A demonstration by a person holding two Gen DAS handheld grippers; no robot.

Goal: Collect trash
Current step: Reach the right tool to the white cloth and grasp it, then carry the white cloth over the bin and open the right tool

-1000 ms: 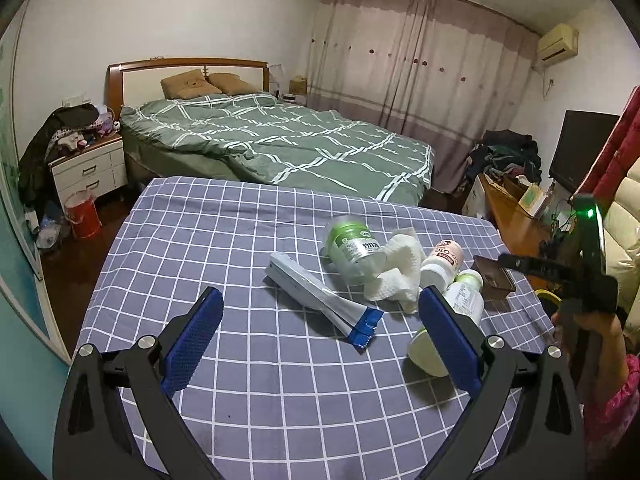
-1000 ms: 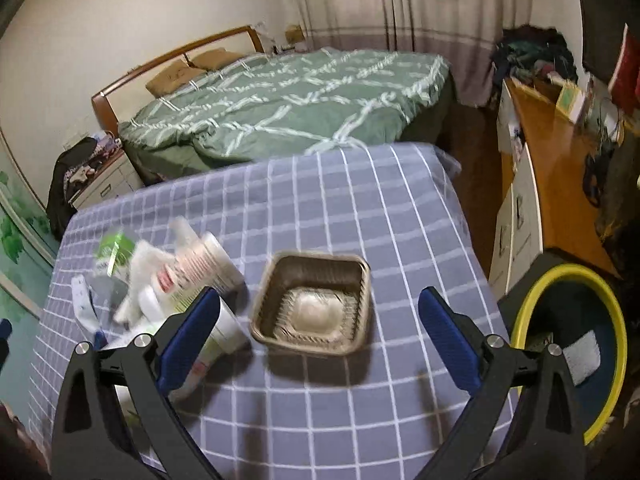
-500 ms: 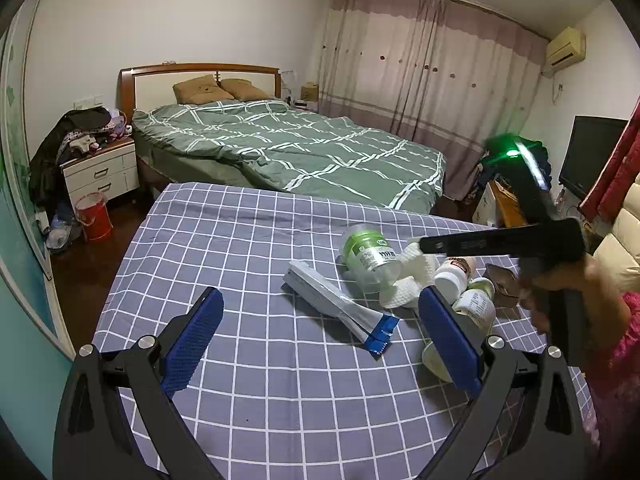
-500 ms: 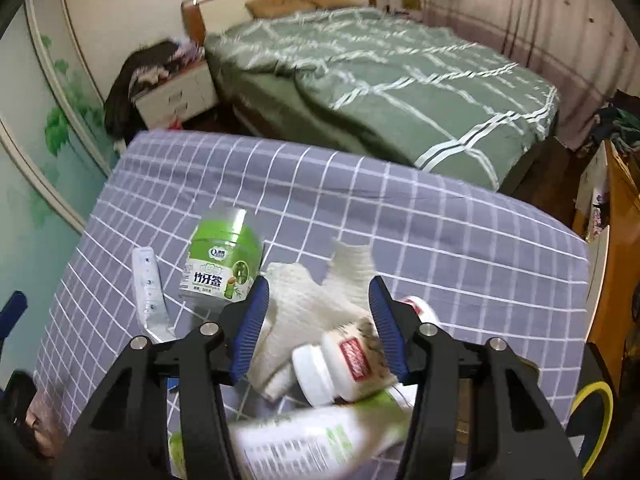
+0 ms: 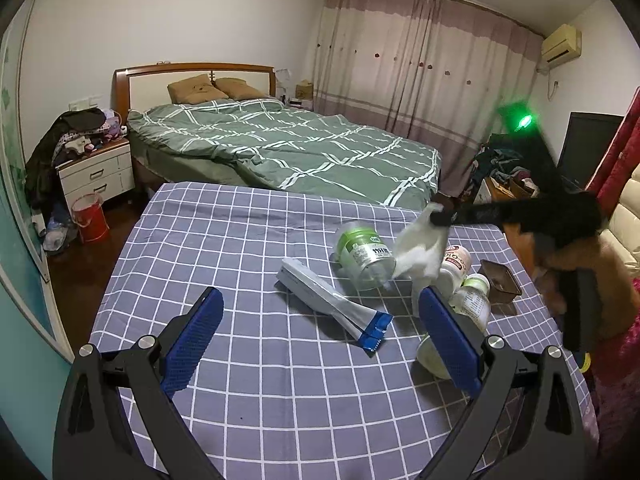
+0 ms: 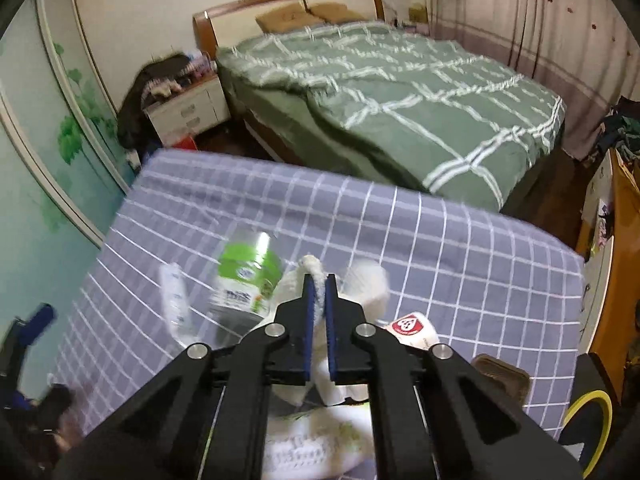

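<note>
R gripper was clamped on the white rag, pads pinched on a top fold w/ a tuft poking out past the tips. In the left wrist view the rag hung limp below the jaws, its lower part at the level of the other trash on the table; couldn't tell if it touched. L gripper was wide open, holding nothing, hovering over the near part of the checked tablecloth.

Handling, as a judgement: rag looked light, soft, floppy, so a pinch anywhere on a fold should hold; it'd drape and could snag or drag neighbours. No breakage risk.

Around it: green-label jar lying just left of the rag, prob. light plastic, round, likely to roll; best taken across the body. Flat foil pouch nearer and left, thin and slick; grab by an edge. White bottles to the right, partly behind the L pad. Small brown tray far right. Yellow-rimmed bin sat off the table's right edge, prob. the drop spot.
</note>
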